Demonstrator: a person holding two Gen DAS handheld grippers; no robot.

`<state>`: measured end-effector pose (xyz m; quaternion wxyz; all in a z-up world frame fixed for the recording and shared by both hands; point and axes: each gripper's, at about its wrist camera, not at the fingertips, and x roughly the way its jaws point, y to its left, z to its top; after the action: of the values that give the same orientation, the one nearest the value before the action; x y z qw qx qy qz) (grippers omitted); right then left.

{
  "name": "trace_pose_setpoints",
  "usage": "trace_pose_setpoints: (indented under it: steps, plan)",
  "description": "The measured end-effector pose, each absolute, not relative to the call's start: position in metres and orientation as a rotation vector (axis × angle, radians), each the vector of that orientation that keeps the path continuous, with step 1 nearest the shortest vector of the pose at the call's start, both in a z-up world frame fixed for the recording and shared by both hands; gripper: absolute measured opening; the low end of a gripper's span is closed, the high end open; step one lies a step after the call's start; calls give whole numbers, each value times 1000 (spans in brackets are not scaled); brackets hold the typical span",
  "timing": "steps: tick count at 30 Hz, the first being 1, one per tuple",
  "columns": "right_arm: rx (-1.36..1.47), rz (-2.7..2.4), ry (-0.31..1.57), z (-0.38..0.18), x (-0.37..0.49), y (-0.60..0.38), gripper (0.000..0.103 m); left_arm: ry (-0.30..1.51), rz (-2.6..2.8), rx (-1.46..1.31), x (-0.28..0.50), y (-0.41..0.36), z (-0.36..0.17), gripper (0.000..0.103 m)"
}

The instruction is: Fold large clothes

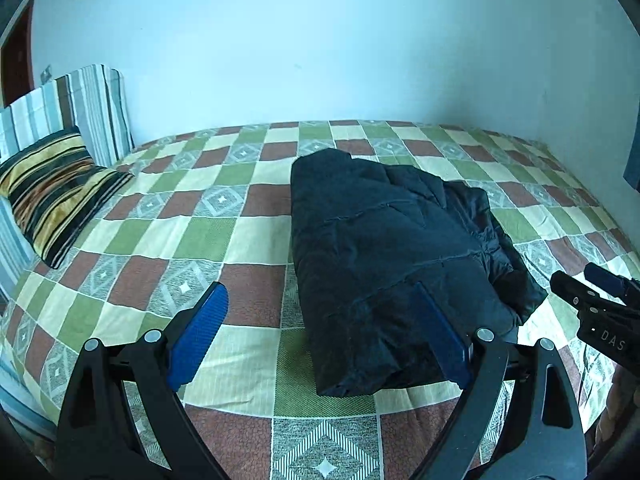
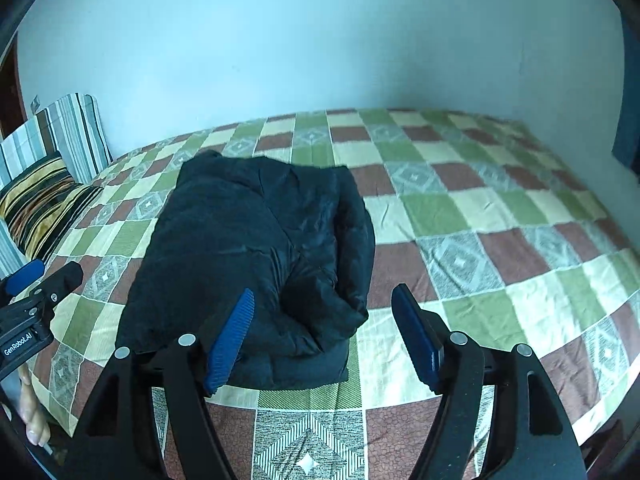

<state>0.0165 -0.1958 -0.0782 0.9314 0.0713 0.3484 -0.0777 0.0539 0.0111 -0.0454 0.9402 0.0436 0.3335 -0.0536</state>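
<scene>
A black padded jacket lies folded in a thick bundle on the checked bedspread. It also shows in the right wrist view. My left gripper is open and empty, held above the jacket's near edge. My right gripper is open and empty, held above the jacket's near right corner. The right gripper also shows at the right edge of the left wrist view. The left gripper shows at the left edge of the right wrist view.
A striped dark and gold pillow lies at the bed's left end, against a striped cushion. A pale wall runs behind the bed. The bedspread stretches to the right of the jacket.
</scene>
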Motion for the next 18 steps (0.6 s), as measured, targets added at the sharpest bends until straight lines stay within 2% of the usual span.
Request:
trace_pose_setpoints:
  steps: [18]
  plan:
    - [51,-176,638,-60,-1,-168,74,662,-94,76,35,14,-41,93]
